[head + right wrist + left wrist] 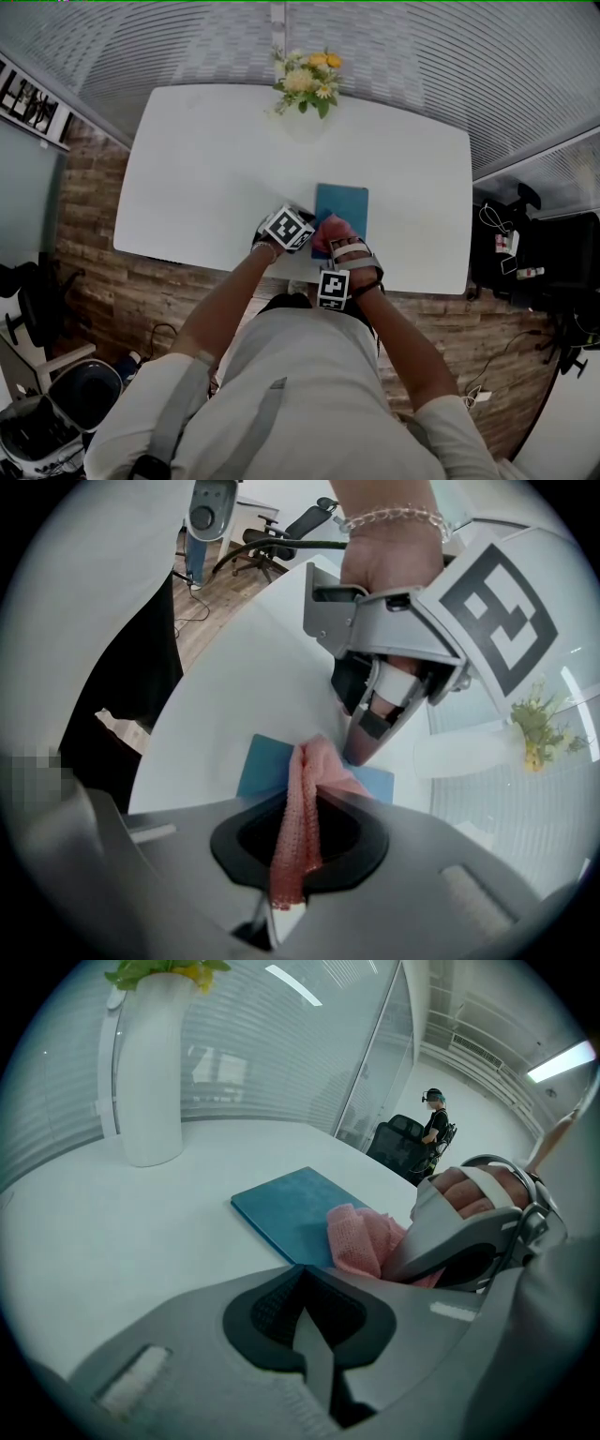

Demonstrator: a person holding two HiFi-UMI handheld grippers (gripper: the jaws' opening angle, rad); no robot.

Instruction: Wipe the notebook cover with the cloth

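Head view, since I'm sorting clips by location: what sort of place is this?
Probably an office meeting room: a large white table, ribbed glass partition walls around it, and an office chair on the wood floor beyond.

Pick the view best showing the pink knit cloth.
Right gripper view: the right gripper pinches the pink knit cloth in plain sight. Left gripper view shows it bunched on the teal notebook; head view, only a sliver.
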